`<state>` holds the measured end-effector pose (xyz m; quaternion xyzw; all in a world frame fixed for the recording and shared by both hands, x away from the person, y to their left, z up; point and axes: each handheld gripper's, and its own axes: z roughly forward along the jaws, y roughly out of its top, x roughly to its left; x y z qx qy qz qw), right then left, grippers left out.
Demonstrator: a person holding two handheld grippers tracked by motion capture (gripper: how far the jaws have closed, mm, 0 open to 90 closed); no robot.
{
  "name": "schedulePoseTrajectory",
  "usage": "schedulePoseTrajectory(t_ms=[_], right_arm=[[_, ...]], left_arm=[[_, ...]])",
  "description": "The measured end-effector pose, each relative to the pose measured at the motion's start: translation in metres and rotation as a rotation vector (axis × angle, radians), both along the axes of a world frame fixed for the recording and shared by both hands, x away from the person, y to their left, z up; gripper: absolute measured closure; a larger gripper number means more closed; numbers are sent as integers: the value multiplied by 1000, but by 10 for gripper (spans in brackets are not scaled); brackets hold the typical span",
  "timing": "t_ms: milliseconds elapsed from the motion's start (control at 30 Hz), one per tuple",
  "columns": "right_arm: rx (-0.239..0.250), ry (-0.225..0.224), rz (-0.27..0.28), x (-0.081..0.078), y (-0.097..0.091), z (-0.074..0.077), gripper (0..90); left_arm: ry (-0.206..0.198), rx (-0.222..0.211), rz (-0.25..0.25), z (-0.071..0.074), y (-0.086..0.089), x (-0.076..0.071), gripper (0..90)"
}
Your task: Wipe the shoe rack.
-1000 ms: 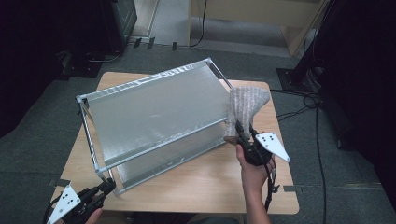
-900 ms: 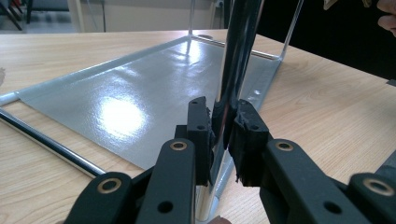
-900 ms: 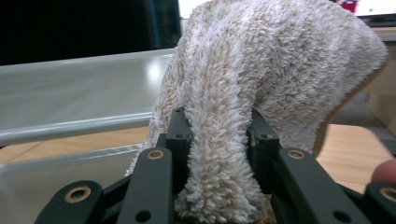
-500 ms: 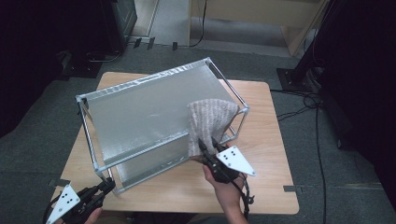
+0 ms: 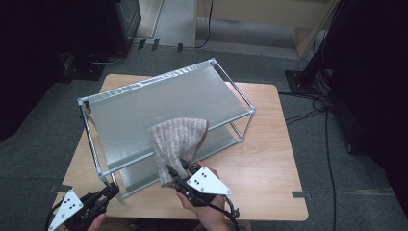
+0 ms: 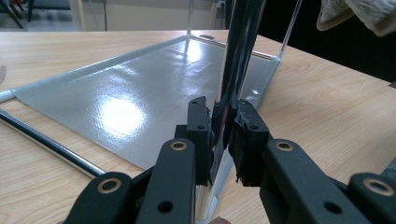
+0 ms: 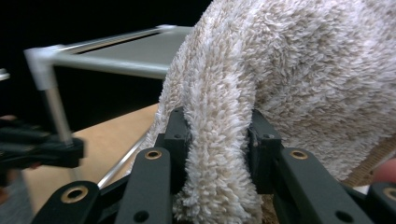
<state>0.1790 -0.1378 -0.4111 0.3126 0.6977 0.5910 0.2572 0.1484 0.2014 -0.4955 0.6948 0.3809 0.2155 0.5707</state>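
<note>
At lower centre of the high view, gripping a fuzzy beige towel (image 5: pixel 177 144) with the right gripper (image 5: pixel 179 179), jaws closed on a thick fold of pile, as the right gripper view confirms (image 7: pixel 219 154). Draping the rest of the cloth up over the front edge of the rack's top shelf (image 5: pixel 159 103), near the middle of that edge. At lower left of the same frame, clamping the left gripper (image 5: pixel 107 193) onto the near-left corner post (image 6: pixel 233 70) of the two-tier metal rack — jaws narrow, pinching the chrome tube low down, just above the wooden table (image 5: pixel 269 144). Lower shelf (image 6: pixel 140 88) lying flat and glossy behind the post in the left gripper view.

Judging the risks: dragging the towel across the slick top panel likely pulling sideways on a light frame, so sliding or twisting the rack on the table if the left grip slips on the smooth round post. Also snagging a towel edge on the front rail or the corner fitting, or losing the bunched fold from the jaws, since only a pinch of pile is held.

Compared with half a second back — towel and right gripper sitting farther left and lower along the front edge, having come from the rack's right end; left gripper keeping its place at the corner.
</note>
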Motion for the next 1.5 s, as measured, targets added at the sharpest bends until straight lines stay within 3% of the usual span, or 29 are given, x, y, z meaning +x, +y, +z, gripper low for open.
schedulePoseTrajectory(t_ms=[267, 400, 600, 667, 833, 1033, 1233, 1367, 1500], right_arm=[[-64, -6, 169, -14, 33, -11, 672], [-108, -3, 222, -15, 39, -21, 672], [-151, 88, 222, -1, 30, -43, 676], [-192, 139, 206, 7, 25, -55, 680], [-254, 271, 116, 29, 7, -83, 682], [-222, 335, -60, 58, -35, -89, 680], [-135, 389, -263, 80, -92, -90, 679], [-45, 414, -409, 86, -134, -88, 680], [30, 429, -491, 88, -161, -91, 684]], left_arm=[[-2, 3, -3, 0, -1, 0, 794], [-4, 7, -6, -1, 0, 1, 794], [-5, 11, -11, -1, 0, 1, 795], [-5, 12, -11, -1, 0, 1, 795], [-4, 11, -13, -1, 1, 1, 794], [-3, 11, -14, -1, 1, 1, 794], [-5, 16, -15, -1, 1, 1, 795], [-7, 20, -16, -1, 1, 1, 796], [-8, 24, -22, -1, 1, 1, 797]])
